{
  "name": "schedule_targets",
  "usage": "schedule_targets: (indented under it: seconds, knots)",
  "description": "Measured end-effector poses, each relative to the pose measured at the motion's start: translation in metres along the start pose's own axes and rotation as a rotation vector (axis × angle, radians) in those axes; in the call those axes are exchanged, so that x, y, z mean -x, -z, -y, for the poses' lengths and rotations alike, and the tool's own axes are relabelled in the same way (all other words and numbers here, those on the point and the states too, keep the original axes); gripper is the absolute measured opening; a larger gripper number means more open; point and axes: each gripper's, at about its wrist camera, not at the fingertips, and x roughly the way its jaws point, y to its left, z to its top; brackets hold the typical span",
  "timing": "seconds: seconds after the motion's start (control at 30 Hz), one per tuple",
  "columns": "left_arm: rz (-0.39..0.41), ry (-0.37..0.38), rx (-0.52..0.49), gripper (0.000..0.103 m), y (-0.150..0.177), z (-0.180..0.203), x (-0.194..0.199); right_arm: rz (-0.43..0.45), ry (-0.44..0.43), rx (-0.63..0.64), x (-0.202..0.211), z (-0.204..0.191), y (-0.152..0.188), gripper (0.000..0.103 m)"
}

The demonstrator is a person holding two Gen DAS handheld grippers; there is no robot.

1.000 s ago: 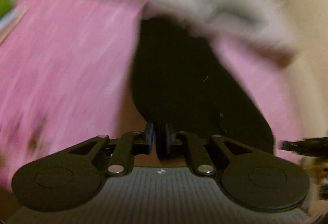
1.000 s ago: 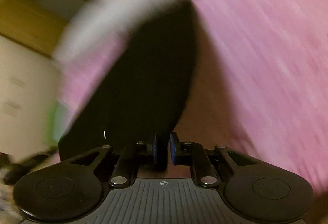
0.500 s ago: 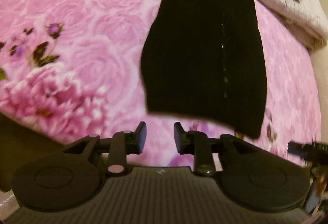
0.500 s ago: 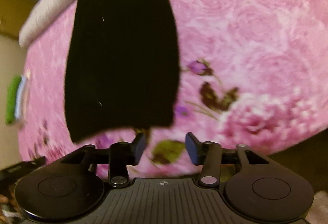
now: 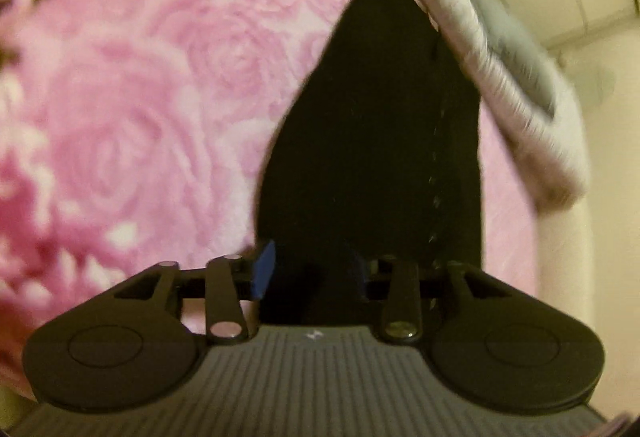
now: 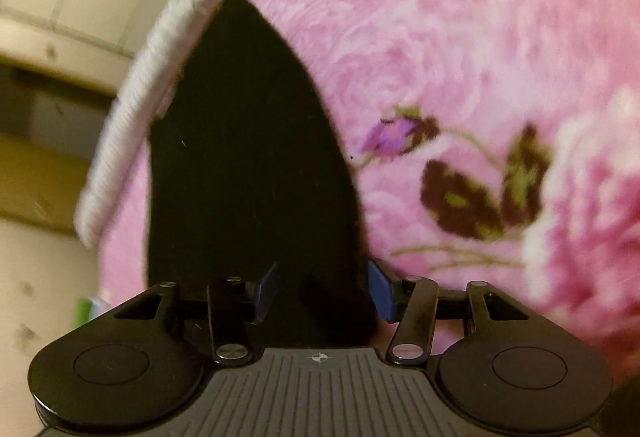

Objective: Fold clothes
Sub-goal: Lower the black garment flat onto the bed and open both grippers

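Left tool (image 5: 310, 271), jaws just opening, straddles black garment (image 5: 372, 165) on pink blanket (image 5: 140, 97).

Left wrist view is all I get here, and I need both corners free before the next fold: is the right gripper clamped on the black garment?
Observer: No. The right gripper has its jaws apart, and they have just been opening. The black garment runs between them, unpinched.
Operator: Where does the cloth's edge sit there?
Observer: Its right edge passes close by the right-hand blue pad. I cannot tell whether they touch.
Operator: Any landmark beside it?
Observer: A dark leaf print on the pink blanket, to the garment's right.
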Motion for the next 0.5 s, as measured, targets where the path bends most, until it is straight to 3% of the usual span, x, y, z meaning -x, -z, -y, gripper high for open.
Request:
schedule_targets:
  seconds: [0.27, 0.4, 0.5]
  knots:
    - [0.095, 0.134, -0.006, 0.029, 0.024, -0.033, 0.006, 0.033, -0.160, 0.029, 0.001, 0.015, 0.005, 0.053]
    - [0.125, 0.141, -0.025, 0.027, 0.030, -0.036, 0.010, 0.051, -0.178, 0.046, 0.007, 0.018, 0.011, 0.052]
    - [0.120, 0.121, -0.035, 0.033, 0.027, -0.028, 0.008, 0.038, -0.167, 0.022, 0.012, 0.017, 0.012, 0.053]
